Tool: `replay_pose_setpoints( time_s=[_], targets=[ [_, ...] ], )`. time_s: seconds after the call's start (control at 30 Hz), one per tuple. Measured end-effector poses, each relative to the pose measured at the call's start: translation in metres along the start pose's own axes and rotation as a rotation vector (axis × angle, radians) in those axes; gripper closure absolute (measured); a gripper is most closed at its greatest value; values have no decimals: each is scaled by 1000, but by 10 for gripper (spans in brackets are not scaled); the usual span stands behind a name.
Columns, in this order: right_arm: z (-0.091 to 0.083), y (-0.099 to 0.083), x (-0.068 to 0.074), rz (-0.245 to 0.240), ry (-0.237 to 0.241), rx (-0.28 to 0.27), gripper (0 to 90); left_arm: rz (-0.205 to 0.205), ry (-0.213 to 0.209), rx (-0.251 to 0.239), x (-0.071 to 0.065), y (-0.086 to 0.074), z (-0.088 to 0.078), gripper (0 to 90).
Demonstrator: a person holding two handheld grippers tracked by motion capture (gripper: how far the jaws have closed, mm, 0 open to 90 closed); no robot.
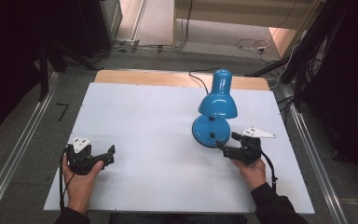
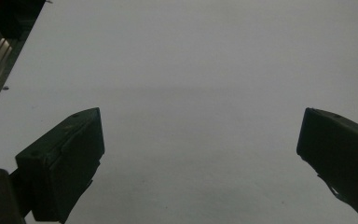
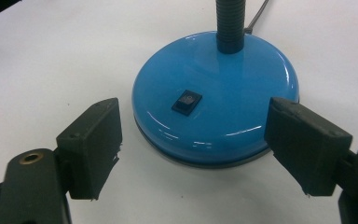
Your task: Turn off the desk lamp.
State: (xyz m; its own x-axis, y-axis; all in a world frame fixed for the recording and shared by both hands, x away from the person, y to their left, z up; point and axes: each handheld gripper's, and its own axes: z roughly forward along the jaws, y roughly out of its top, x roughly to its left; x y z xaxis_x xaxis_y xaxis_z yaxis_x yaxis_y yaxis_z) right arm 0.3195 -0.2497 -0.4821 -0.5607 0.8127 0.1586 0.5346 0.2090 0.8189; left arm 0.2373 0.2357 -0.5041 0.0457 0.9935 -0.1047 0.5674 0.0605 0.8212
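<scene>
A blue desk lamp (image 1: 217, 102) stands right of the white board's middle, its shade over a round blue base (image 3: 219, 98). A black rocker switch (image 3: 187, 102) sits on the base, and a ribbed neck (image 3: 230, 23) rises from its far side. My right gripper (image 1: 227, 141) is open just in front of the base, its jaws spread to either side of the near rim (image 3: 191, 140). My left gripper (image 1: 110, 155) is open at the board's near left, with bare white surface between its jaws (image 2: 200, 140).
The white board (image 1: 158, 121) lies on a wooden table (image 1: 140, 77). The lamp's black cord (image 1: 200, 79) runs off the far edge. Metal rails (image 1: 18, 149) flank both sides; cables (image 1: 256, 46) lie on the floor beyond.
</scene>
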Motion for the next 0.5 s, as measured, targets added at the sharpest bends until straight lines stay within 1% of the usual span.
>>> replay_pose_setpoints(
  time_s=[0.23,0.5],
  targets=[
    [-8,-6,-2,-13,1,8,177,-10,2,3,1,-1,0,12],
    [-16,-10,-7,-6,-5,6,177,-20,6,8,2,-1,1,11]
  ],
)
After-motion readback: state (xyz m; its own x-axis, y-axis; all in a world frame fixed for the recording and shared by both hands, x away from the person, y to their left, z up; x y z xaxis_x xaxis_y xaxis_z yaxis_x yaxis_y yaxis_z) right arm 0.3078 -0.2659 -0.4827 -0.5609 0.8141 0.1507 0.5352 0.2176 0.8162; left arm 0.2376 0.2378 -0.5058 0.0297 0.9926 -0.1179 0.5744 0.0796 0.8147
